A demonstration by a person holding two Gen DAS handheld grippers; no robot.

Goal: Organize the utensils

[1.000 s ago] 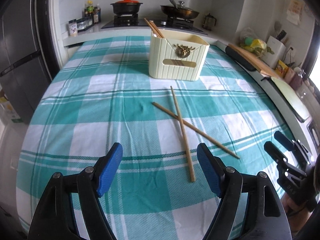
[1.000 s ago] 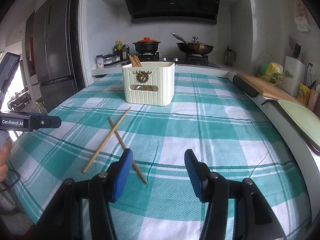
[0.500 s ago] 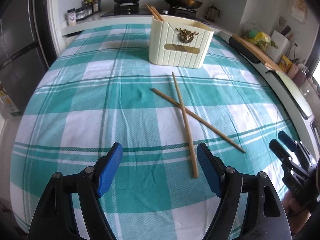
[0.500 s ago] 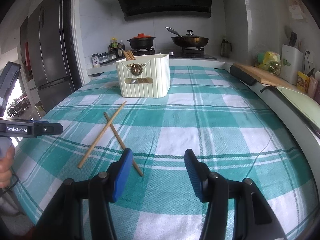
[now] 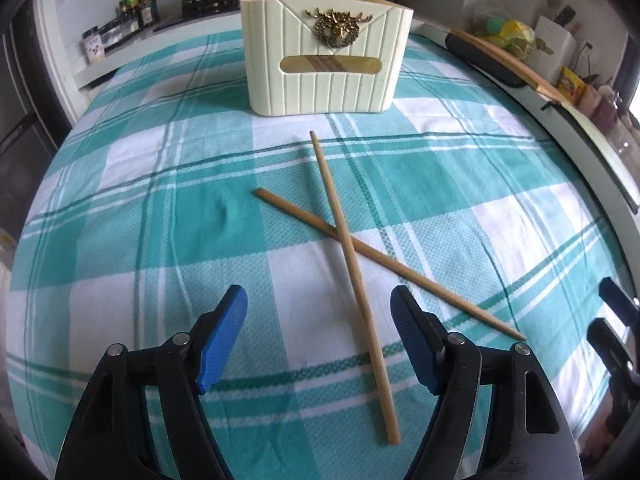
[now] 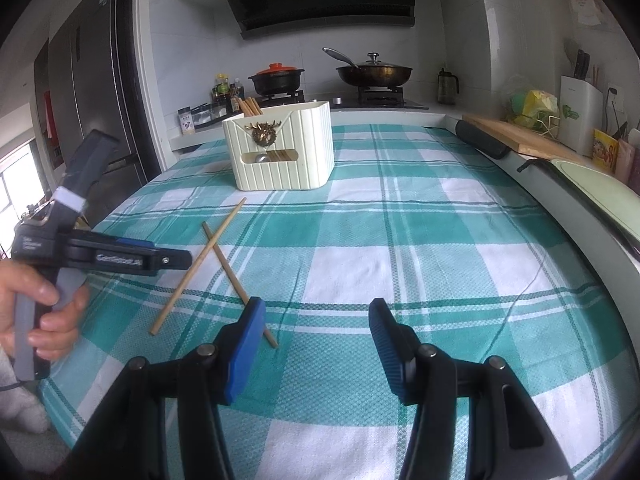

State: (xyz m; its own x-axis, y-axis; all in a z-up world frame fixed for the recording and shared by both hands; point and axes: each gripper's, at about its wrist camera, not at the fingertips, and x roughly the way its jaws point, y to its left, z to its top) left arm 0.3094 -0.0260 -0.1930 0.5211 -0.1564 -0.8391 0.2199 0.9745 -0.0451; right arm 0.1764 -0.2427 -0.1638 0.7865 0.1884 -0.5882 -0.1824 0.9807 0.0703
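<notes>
Two wooden chopsticks lie crossed on the teal checked tablecloth: one [image 5: 352,272] runs toward me, the other [image 5: 400,270] slants right beneath it. Both show in the right wrist view [image 6: 200,260] [image 6: 236,280]. A cream utensil holder [image 5: 326,76] with a brass deer emblem stands behind them and holds several chopsticks; it also shows in the right wrist view [image 6: 280,152]. My left gripper [image 5: 319,340] is open just above the cloth, the near chopstick's end between its jaws. My right gripper [image 6: 316,336] is open and empty, right of the chopsticks.
A stove with a black pot [image 6: 276,80] and a lidded wok [image 6: 374,70] stands behind the table. A wooden cutting board [image 6: 516,136] and containers line the right counter. A dark fridge [image 6: 92,92] stands at the left. The table's right edge [image 5: 592,152] is close.
My left gripper has moved forward and lower toward the crossed chopsticks, which now reach between its jaws. The right gripper has shifted slightly; the chopsticks have not moved.
</notes>
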